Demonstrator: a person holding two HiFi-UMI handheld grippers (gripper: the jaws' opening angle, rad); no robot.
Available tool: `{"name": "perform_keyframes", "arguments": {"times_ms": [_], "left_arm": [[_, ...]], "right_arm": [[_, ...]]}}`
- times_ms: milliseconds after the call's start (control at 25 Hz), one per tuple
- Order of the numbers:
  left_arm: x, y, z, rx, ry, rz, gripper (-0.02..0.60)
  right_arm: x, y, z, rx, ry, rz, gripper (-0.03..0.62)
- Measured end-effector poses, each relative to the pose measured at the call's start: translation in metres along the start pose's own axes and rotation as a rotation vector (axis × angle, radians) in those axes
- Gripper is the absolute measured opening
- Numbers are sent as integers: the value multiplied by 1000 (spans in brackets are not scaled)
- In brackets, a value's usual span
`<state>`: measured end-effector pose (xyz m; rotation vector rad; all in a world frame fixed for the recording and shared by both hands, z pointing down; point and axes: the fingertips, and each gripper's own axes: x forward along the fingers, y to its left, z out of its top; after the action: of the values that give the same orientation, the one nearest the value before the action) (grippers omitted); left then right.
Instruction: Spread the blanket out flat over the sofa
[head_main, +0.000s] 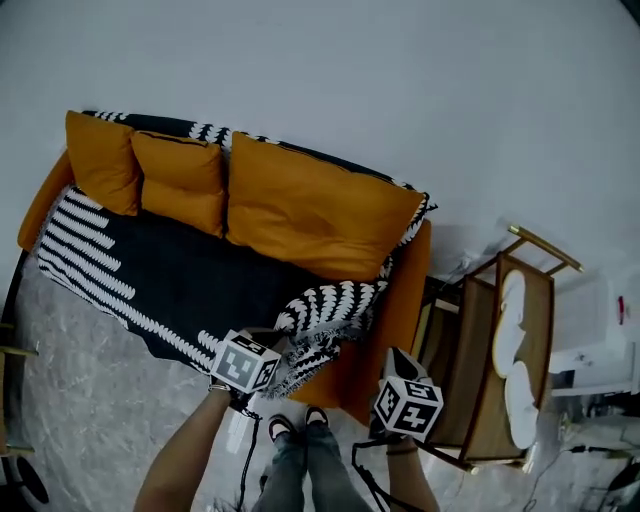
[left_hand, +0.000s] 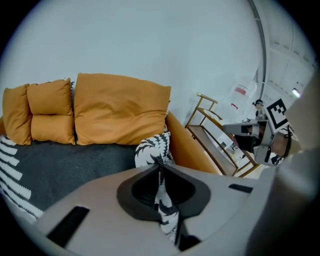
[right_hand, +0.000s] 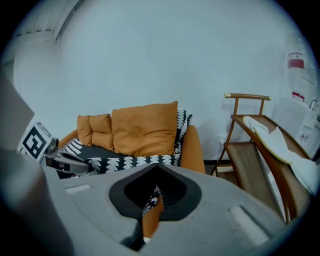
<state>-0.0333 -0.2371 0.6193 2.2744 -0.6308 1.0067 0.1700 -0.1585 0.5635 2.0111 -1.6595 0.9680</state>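
Note:
An orange sofa (head_main: 402, 310) with three orange cushions (head_main: 310, 210) stands against the white wall. A black blanket with white leaf bands (head_main: 180, 275) covers its seat and back; its right front part is bunched up in a fold (head_main: 330, 305). My left gripper (head_main: 283, 352) is at that fold's fringed edge. In the left gripper view it (left_hand: 160, 167) is shut on a strip of the blanket (left_hand: 155, 147). My right gripper (head_main: 395, 360) hovers off the sofa's right front corner. In the right gripper view its jaws (right_hand: 156, 170) stand shut, with nothing seen pinched; sofa and blanket show beyond through the slit.
A wooden rack (head_main: 505, 350) holding white items stands right of the sofa, close to my right gripper, and shows as the rack (right_hand: 260, 145) in the right gripper view. The person's legs and shoes (head_main: 300, 425) are on the marble floor (head_main: 90, 400) at the sofa front.

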Motion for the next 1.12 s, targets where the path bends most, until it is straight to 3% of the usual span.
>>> {"name": "perform_keyframes", "arguments": {"times_ms": [200, 520, 960, 1120], "left_arm": [[-12, -48, 3, 5, -23, -62, 15], [-17, -115, -18, 53, 12, -148, 15], [7, -182, -51, -22, 23, -204, 15], [23, -209, -72, -13, 37, -212, 15]], "right_arm": [[-30, -11, 3, 25, -16, -20, 5], [-68, -27, -8, 69, -31, -59, 5], [-89, -65, -33, 118, -20, -75, 5], [-95, -84, -48, 136, -21, -70, 5]]}}
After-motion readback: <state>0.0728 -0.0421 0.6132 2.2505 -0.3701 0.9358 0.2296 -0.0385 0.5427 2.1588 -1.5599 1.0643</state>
